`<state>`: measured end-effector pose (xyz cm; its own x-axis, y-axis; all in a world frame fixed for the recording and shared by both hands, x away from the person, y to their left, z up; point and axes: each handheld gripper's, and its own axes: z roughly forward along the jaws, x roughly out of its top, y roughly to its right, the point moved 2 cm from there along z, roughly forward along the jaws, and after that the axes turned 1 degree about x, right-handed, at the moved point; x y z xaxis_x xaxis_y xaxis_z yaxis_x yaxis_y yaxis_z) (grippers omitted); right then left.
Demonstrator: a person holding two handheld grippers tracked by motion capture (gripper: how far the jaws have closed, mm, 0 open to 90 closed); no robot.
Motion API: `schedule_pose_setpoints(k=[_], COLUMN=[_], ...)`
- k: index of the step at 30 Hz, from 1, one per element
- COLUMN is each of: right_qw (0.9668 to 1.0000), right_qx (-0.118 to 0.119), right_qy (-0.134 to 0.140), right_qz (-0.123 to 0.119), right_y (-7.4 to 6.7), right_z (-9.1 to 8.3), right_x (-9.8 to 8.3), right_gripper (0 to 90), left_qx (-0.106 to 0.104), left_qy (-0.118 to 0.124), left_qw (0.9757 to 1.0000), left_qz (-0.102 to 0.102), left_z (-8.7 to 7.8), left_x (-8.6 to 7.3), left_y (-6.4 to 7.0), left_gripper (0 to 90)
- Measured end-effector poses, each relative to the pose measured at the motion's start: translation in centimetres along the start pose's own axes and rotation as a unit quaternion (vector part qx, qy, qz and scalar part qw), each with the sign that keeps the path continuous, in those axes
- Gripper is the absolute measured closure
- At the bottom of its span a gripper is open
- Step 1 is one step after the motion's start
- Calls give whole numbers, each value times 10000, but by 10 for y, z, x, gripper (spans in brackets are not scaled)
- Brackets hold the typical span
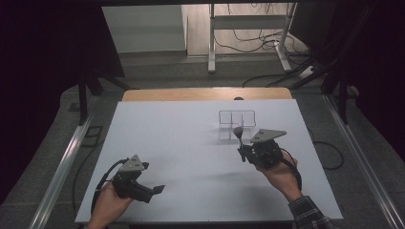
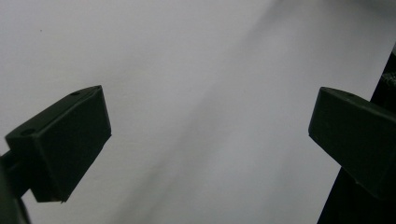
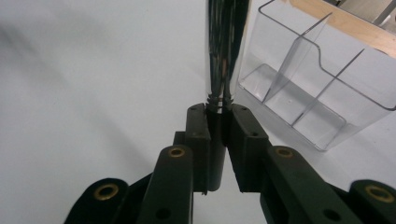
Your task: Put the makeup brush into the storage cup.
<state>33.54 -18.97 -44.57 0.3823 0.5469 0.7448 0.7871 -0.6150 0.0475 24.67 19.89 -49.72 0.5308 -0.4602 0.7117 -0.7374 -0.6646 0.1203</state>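
My right gripper (image 1: 242, 151) is shut on a slim brush-like tool (image 1: 238, 133) right of the table's middle. The right gripper view shows the grip: the pads (image 3: 243, 135) clamp the black handle just below the chrome shaft (image 3: 223, 51), and the tool points up and away. Its dark rounded tip stands in front of a clear plastic organizer (image 1: 248, 114) with several compartments. That organizer (image 3: 322, 88) sits empty just beyond and to the right of the jaws. At the near left my left gripper (image 1: 154, 191) is open, with bare white table between its jaws (image 2: 210, 140).
A white sheet (image 1: 181, 138) covers the table, and a strip of wood (image 1: 191, 94) shows along the far edge. Metal rails (image 1: 67, 162) run along both sides. Beyond the table stand a white frame (image 1: 248, 24) and loose cables on the floor.
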Motion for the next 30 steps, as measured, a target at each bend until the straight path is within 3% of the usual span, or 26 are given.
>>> schedule_pose_setpoints(k=[9, 30], right_qw=[9997, 9990], right_qx=[0, -142], right_qy=[-1, 104], right_qz=[225, 400], right_y=[13, 36], right_z=[2, -1], right_x=[1, 14], right_gripper=[781, 780], left_qx=[79, 115], left_qy=[26, 15], left_qw=[10000, 9999], left_qz=[24, -45], left_z=[-2, -2], left_x=[-5, -5], left_y=[-4, -5], left_gripper=[2, 0])
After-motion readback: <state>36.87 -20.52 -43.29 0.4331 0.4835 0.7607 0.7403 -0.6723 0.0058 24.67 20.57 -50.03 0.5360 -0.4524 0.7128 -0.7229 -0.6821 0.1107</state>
